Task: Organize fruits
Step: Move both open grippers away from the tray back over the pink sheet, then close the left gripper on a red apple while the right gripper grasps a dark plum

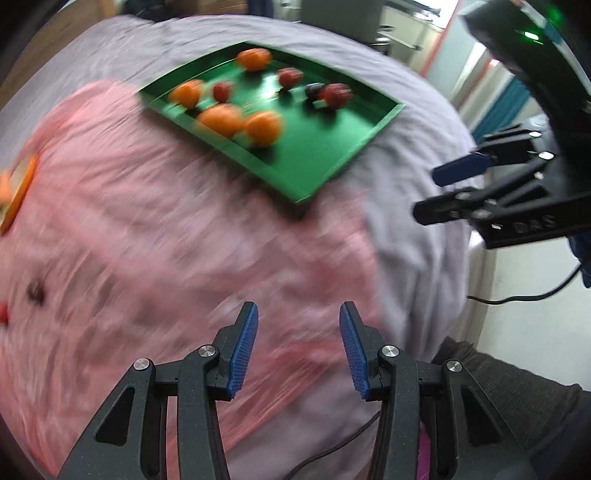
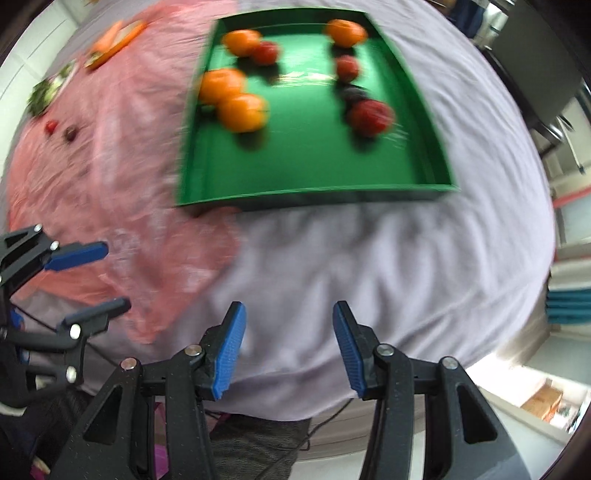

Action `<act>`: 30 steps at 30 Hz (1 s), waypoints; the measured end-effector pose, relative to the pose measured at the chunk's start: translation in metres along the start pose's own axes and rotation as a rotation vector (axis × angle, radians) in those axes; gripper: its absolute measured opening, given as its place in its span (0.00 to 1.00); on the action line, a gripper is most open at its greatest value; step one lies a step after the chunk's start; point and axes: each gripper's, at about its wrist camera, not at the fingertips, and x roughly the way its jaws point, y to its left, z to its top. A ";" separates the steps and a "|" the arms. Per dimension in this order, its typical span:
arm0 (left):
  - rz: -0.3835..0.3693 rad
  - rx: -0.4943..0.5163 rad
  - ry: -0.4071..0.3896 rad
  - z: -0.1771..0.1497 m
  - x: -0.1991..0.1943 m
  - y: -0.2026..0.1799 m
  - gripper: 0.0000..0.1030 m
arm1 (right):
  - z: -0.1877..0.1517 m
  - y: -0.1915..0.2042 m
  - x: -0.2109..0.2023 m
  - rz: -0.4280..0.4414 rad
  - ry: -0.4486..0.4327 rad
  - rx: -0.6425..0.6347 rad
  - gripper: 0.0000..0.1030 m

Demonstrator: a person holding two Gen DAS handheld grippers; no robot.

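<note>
The left tool (image 1: 298,345) stands at the bottom centre of the left wrist view, its blue pads (image 1: 242,350) parted with nothing between them, over a blurred pink plastic sheet (image 1: 147,240). The right tool (image 2: 289,349) sits at the bottom centre of the right wrist view, its blue pads (image 2: 229,350) likewise spread apart and holding nothing, above a wrinkled lilac cloth (image 2: 369,258) that covers the bench. In the right wrist view the left tool shows at the lower left edge; in the left wrist view the right tool shows at the right edge.

Further out, a green tray (image 2: 314,192) rests on the cloth in the upper middle of the right wrist view, its left edge by the pink sheet. Inside it, oranges (image 2: 242,110) cluster on the left side, with one more (image 2: 345,31) at the top right. Red fruits (image 2: 371,116) lie down the right side, a dark fruit (image 2: 352,92) just beside the largest; another red one (image 2: 266,51) touches an orange at the top left.

At the upper left, on the pink sheet, lie two small fruits (image 2: 50,126), one red and one dark, near an orange plate (image 2: 118,40)
</note>
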 end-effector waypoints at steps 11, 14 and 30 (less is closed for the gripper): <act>0.134 -0.221 0.004 -0.053 -0.040 0.087 0.39 | 0.027 0.111 0.007 0.175 -0.012 -0.177 0.79; 0.169 -0.298 -0.010 -0.064 -0.053 0.117 0.39 | 0.037 0.140 0.010 0.203 -0.019 -0.224 0.79; 0.357 -0.714 -0.140 -0.091 -0.078 0.311 0.39 | 0.131 0.251 0.021 0.335 -0.169 -0.382 0.80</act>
